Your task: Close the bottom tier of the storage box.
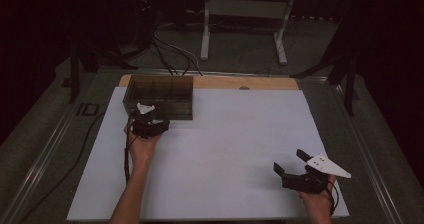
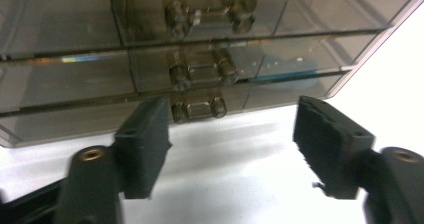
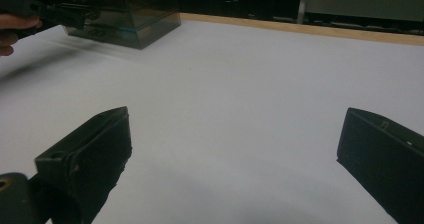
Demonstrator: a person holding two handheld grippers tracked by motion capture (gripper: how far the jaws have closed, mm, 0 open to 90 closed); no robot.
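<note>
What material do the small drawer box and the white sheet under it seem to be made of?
The drawer box looks like smoke-tinted clear plastic, glossy: its inner dividers and handles show through the walls, which carry reflections. The white sheet looks like matte board or paper, flat and without glare; which one I cannot tell. The strip behind it looks like pale wood.

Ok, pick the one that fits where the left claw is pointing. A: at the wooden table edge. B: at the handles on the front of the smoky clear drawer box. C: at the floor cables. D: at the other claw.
B: in the left gripper view the left claw stands open, facing the handles on the drawer box.
</note>
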